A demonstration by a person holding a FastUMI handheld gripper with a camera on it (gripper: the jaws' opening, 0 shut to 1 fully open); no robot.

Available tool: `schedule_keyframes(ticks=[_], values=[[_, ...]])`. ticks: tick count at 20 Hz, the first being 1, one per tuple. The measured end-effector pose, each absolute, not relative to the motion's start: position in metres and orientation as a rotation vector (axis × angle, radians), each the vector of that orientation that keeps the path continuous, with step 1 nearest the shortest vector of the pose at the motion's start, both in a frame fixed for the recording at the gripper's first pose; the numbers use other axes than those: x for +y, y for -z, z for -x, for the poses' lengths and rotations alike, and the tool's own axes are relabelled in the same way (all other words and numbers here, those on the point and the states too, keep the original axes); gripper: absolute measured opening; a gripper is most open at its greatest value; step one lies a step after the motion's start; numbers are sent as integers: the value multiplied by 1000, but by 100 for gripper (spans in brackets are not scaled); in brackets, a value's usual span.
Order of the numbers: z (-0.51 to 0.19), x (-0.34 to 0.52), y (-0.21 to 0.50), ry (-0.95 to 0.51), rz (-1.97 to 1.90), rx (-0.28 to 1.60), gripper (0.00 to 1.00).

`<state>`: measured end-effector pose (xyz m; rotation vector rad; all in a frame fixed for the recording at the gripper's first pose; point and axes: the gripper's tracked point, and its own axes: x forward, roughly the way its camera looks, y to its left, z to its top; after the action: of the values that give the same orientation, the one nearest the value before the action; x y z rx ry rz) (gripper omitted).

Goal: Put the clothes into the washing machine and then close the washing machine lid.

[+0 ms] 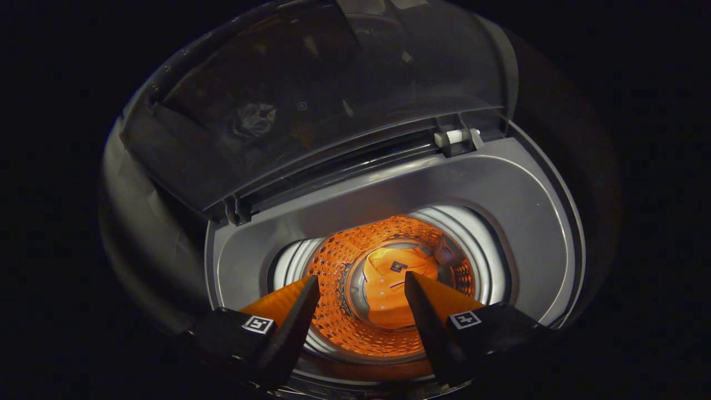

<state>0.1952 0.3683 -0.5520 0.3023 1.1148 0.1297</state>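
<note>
A: The garment (389, 289) beyond the spread, empty fingers (289, 316)?
B: Orange, with a small dark patch.
A: The drum (339, 266)?
B: Perforated all over, tinted orange. The washer (516, 222) rim is grey; the raised lid (311, 100) dark and translucent.

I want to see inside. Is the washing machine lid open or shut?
Open. The lid stands raised behind the drum, where orange clothes lie. The gripper fingers are apart, holding nothing.

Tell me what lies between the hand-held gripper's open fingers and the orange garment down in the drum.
Nothing solid: in the gripper view, the hand-held gripper is open and empty above the washing machine, with bare space down to the orange garment.
</note>
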Motion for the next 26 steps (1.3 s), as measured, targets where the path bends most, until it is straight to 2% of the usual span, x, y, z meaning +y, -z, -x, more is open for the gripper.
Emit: schedule_keyframes(ticks=[4,12,19,22,26], values=[[-197,362,521,-139,-250,1048,99],[-213,358,404,-207,-195,846,99],[-277,368,268,-261,-100,615,98],[-314,373,240,-266,-74,581,98],[-345,373,253,-255,-43,593,98]])
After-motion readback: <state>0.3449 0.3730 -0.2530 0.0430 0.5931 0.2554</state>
